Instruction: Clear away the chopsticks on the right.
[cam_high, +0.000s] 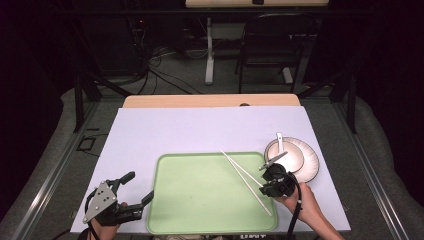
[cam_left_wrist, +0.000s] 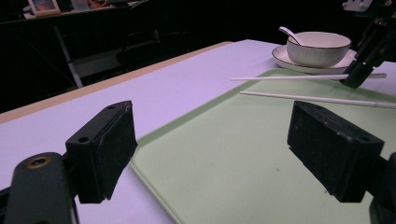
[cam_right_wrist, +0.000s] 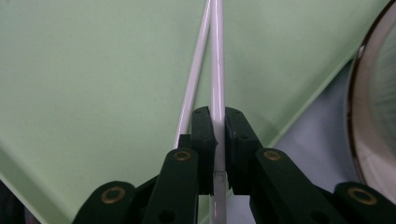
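Two white chopsticks lie across the right part of a light green tray (cam_high: 200, 190). My right gripper (cam_high: 268, 186) is at the tray's right edge, shut on one chopstick (cam_right_wrist: 217, 60) near its end. The other chopstick (cam_right_wrist: 194, 88) runs close beside it on the tray, free of the pads. My left gripper (cam_high: 140, 186) rests at the tray's front left corner, open, with nothing between its pads (cam_left_wrist: 107, 149). From there, both chopsticks (cam_left_wrist: 289, 77) show across the tray (cam_left_wrist: 233, 154), with the right gripper (cam_left_wrist: 359, 74) at their far end.
A white bowl (cam_high: 285, 152) with a spoon (cam_high: 279, 137) in it stands on a plate (cam_high: 307, 167) just right of the tray, close behind my right gripper. The pale table cover (cam_high: 200, 127) stretches behind the tray. A black chair (cam_high: 272, 45) stands beyond the table.
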